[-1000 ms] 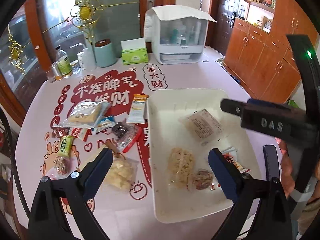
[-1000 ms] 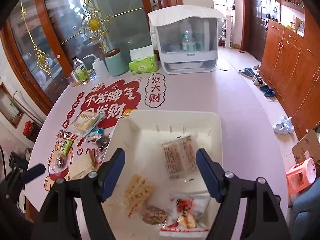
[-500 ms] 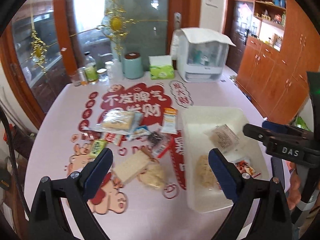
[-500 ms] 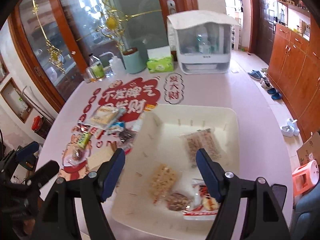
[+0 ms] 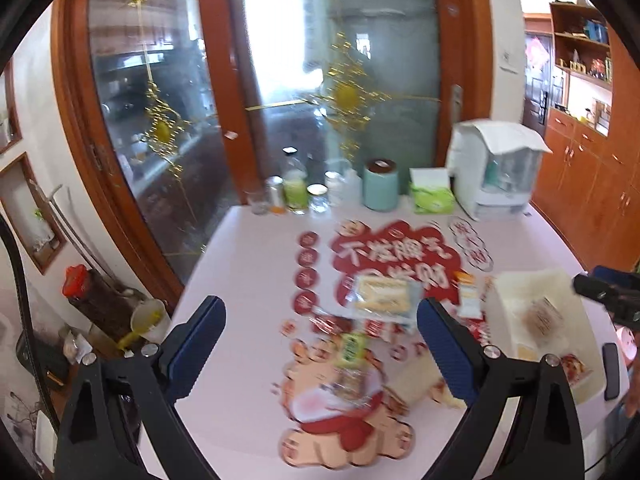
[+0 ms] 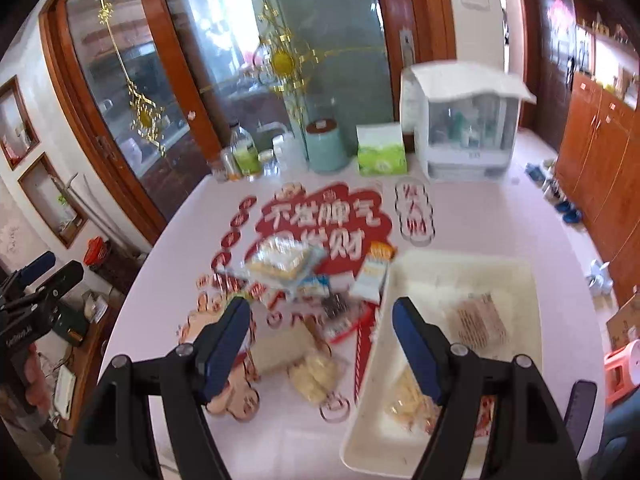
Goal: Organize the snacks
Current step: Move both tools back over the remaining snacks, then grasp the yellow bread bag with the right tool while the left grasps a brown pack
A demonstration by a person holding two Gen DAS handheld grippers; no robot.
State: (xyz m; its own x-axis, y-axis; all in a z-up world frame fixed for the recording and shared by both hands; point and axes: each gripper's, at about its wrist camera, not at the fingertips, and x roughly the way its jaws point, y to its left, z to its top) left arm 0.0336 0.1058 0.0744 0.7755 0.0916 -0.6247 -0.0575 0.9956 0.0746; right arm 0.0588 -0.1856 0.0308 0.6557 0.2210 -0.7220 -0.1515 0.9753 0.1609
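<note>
A white tray [image 6: 524, 268] on the pale table holds a brown printed packet [image 6: 480, 320] and a few more snacks near its front. Left of the tray lie several loose snacks: a clear pack of yellow cakes [image 6: 280, 258], an orange-and-white sachet [image 6: 374, 274], a tan wafer block [image 6: 282, 346] and a bag of pale crisps [image 6: 314, 374]. My right gripper [image 6: 322, 346] is open and empty, high above the tray's left edge. My left gripper [image 5: 320, 354] hangs open and empty over the table's left part, above a small green packet [image 5: 352, 348]. The tray [image 5: 516, 284] lies to its right.
At the table's back stand a mint canister [image 6: 326, 144], a green tissue box [image 6: 380, 154], a white lidded organiser [image 6: 464, 120] and several bottles and jars [image 6: 244, 156]. Glass doors rise behind them. Wooden cabinets [image 6: 600, 152] line the right wall. A pink stool [image 6: 624, 368] stands on the floor.
Both grippers have risen and drawn back from the tray. The left one has swung far to the left, off the tray and over the table's left side. Both stayed open.
</note>
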